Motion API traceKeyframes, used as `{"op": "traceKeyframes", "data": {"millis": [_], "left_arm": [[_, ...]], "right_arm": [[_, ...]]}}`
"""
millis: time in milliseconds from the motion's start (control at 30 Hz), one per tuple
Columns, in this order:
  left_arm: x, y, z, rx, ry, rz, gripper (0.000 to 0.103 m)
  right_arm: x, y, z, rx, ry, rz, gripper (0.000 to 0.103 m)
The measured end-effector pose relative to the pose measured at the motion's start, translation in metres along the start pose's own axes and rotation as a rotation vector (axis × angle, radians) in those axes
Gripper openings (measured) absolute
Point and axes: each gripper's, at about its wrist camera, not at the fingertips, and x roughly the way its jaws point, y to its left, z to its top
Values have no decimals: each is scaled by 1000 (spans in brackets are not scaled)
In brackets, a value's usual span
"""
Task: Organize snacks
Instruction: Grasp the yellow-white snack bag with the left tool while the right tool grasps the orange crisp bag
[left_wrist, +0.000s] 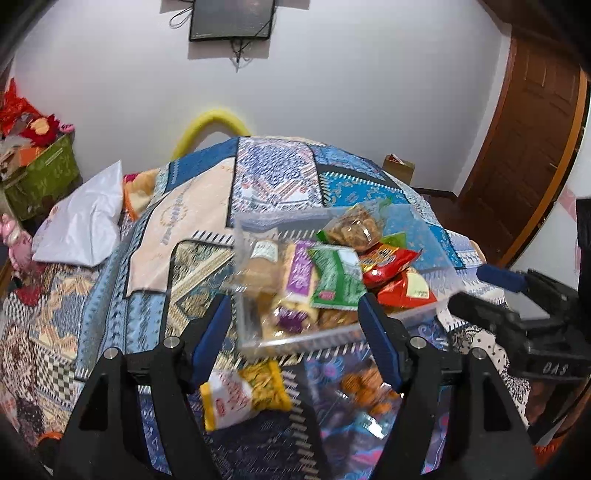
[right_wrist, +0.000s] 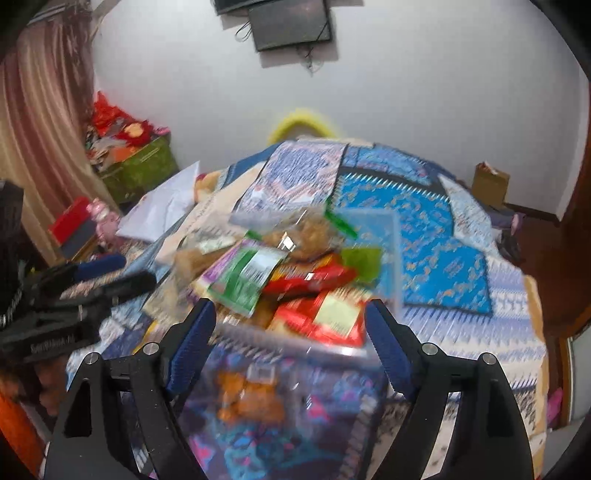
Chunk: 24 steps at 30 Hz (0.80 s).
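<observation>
Patterned blue patchwork cloth (left_wrist: 273, 173) underlying all items. Left: white plastic bag (left_wrist: 81, 225) at cloth edge. Near centre-left: yellow-and-white snack packet (left_wrist: 245, 393) on cloth, between fingers of left gripper (left_wrist: 291, 328), spread wide, gripping nothing. Centre: clear plastic container (left_wrist: 295, 339) heaped with snack packets, among them green packet (left_wrist: 336, 277) and red packet (left_wrist: 391, 262). Near right: clear bag of orange snacks (right_wrist: 247, 400), blurred, on cloth beneath right gripper (right_wrist: 290, 339), likewise spread wide and unloaded.
</observation>
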Motion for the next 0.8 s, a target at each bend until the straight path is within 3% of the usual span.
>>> {"op": "traceKeyframes", "data": {"millis": [533, 633, 800], "left_arm": [[38, 45, -66, 8, 175, 64, 71], [48, 53, -71, -7, 201, 52, 71], [59, 53, -74, -32, 229, 0, 71]], "right_arm": [[78, 26, -62, -40, 263, 20, 81], [80, 31, -65, -56, 263, 38, 93], [85, 40, -65, -95, 258, 36, 99]]}}
